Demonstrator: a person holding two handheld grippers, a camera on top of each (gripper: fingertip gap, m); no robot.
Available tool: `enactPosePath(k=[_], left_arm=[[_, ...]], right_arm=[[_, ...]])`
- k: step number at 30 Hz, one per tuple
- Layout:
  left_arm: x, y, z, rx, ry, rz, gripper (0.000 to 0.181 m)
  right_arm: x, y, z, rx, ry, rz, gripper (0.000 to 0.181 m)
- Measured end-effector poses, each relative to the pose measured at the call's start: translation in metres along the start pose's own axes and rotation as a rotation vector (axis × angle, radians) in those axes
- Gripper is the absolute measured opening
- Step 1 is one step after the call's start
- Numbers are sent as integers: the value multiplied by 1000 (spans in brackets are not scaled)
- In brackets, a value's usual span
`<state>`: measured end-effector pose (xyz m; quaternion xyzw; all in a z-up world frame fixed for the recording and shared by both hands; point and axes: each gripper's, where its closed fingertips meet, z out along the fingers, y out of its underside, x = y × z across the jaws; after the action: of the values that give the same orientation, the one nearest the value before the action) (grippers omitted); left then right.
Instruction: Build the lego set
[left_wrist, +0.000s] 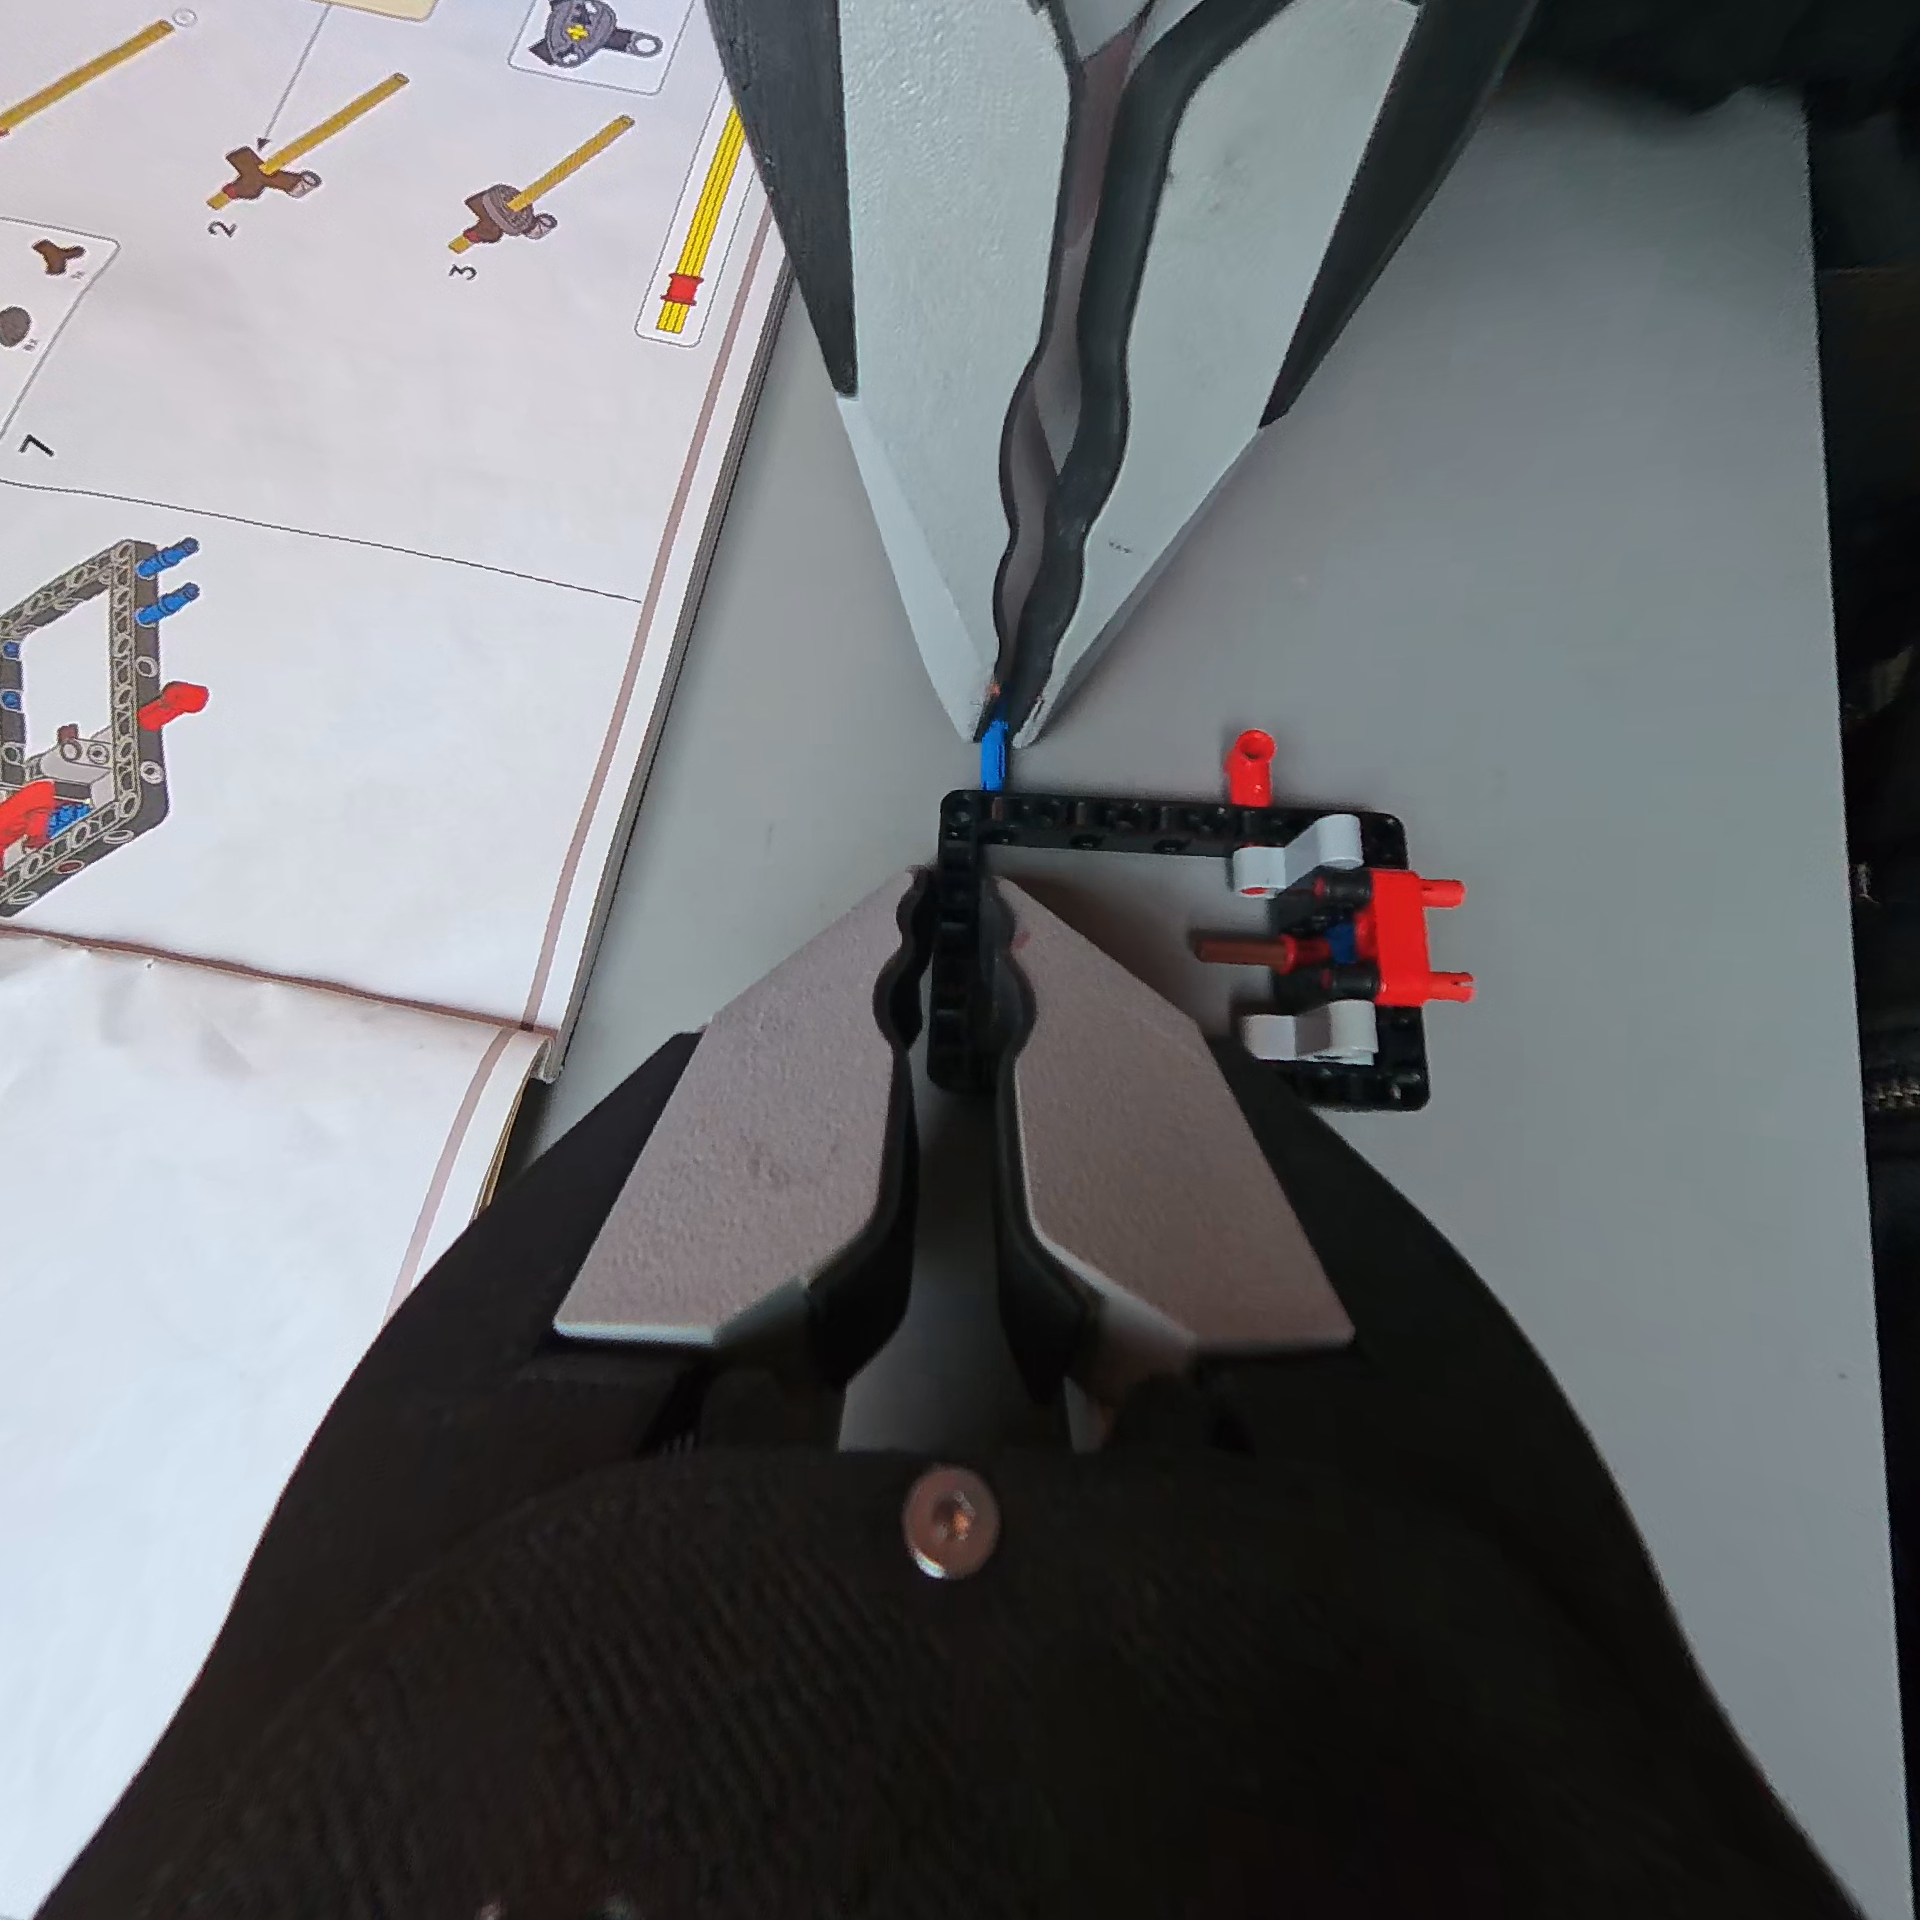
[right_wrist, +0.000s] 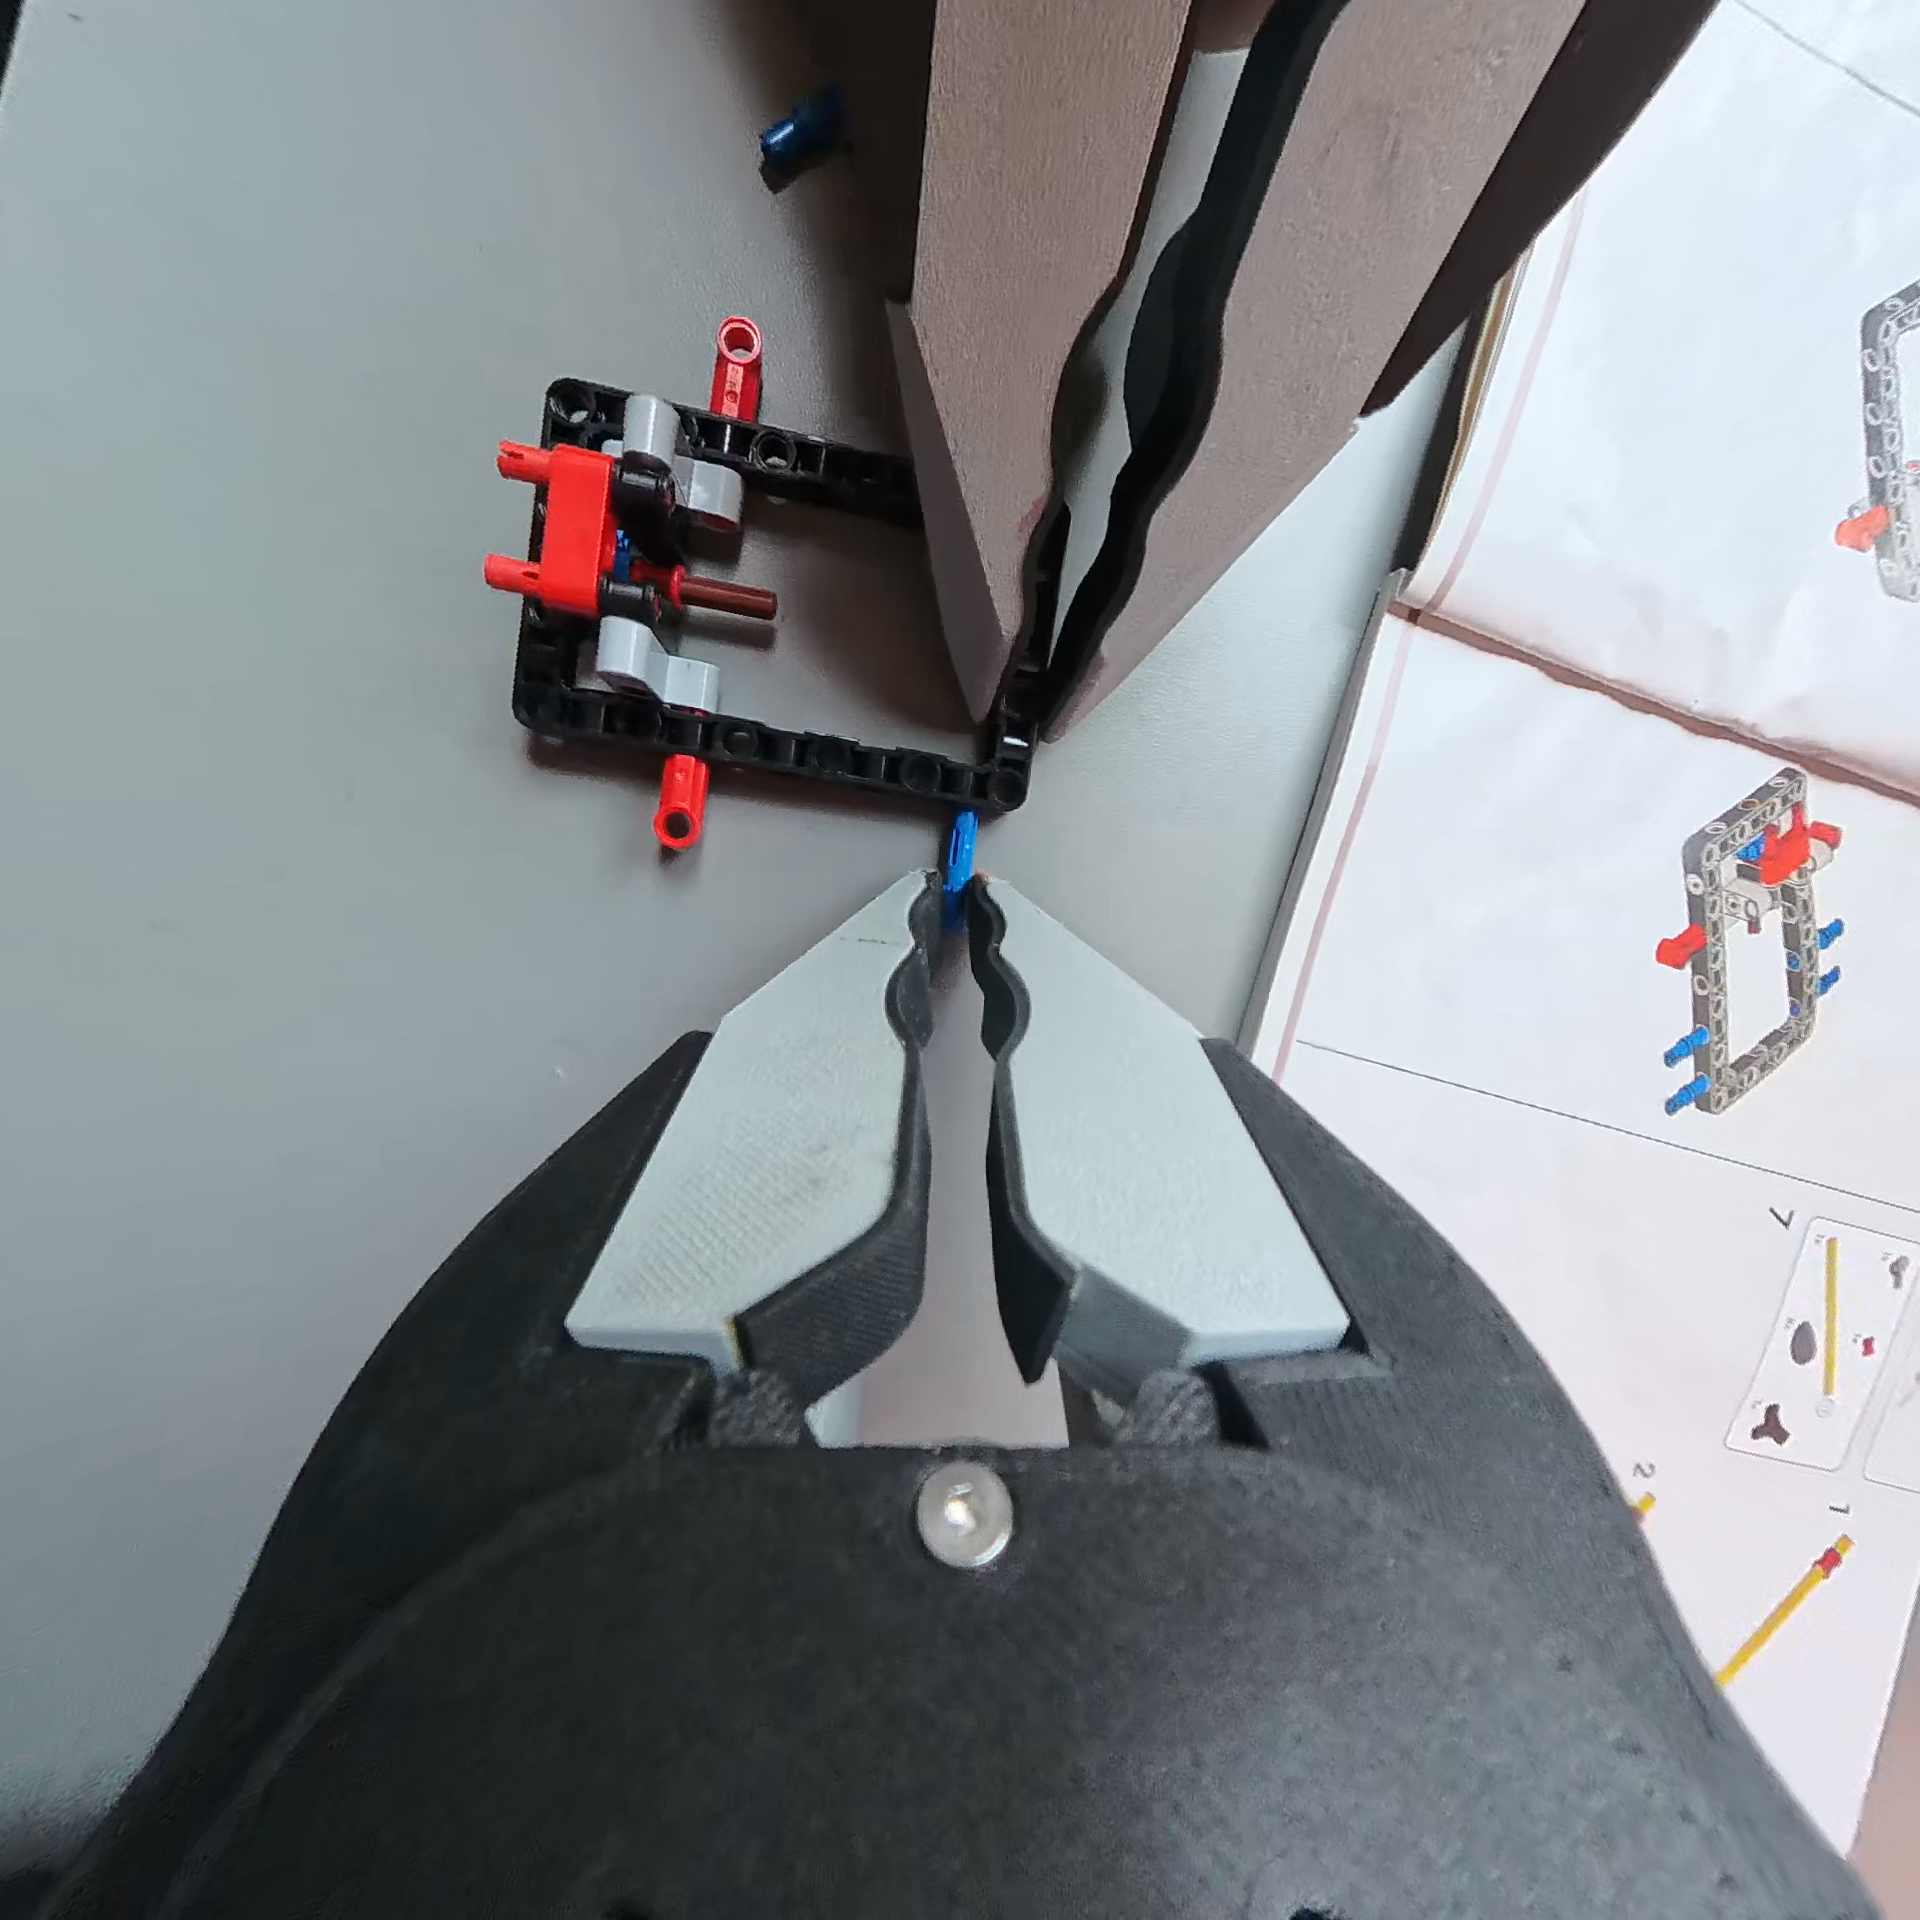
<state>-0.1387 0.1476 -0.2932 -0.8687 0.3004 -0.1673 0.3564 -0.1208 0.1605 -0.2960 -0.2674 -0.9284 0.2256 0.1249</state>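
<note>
A black rectangular lego frame (left_wrist: 1127, 817) lies on the grey table, with grey, red and brown parts fixed at one end and red pins on its sides. My left gripper (left_wrist: 964, 883) is shut on the frame's short side near a corner. My right gripper (right_wrist: 954, 883) is shut on a blue pin (right_wrist: 960, 844), whose free tip touches the frame's corner (right_wrist: 1006, 781). In the left wrist view the right gripper (left_wrist: 1000, 717) comes from the top, holding the blue pin (left_wrist: 994, 752). In the right wrist view the left gripper (right_wrist: 1023, 675) comes from above.
An open instruction booklet (left_wrist: 312, 520) lies beside the frame; it also shows in the right wrist view (right_wrist: 1610, 935). A loose dark blue pin (right_wrist: 800, 123) lies on the table (right_wrist: 260, 935) beyond the frame. The table edge (left_wrist: 1829, 727) runs close to the frame's far end. The tips of both grippers are at nearly the same place.
</note>
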Motion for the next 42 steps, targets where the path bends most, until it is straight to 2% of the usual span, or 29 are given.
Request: enactPosePath(k=[9, 15, 32, 42], left_arm=[[1, 1, -1, -4, -20, 14, 6], [1, 1, -1, -2, -23, 20, 7], [2, 1, 0, -2, -25, 33, 6], [2, 0, 0, -7, -42, 21, 6]], right_arm=[[-1, -2, 0, 25, 49, -75, 1], [-2, -3, 0, 99, -47, 4, 1], [-4, -3, 0, 102, -86, 25, 2], [-4, -2, -1, 83, -155, 157, 1]])
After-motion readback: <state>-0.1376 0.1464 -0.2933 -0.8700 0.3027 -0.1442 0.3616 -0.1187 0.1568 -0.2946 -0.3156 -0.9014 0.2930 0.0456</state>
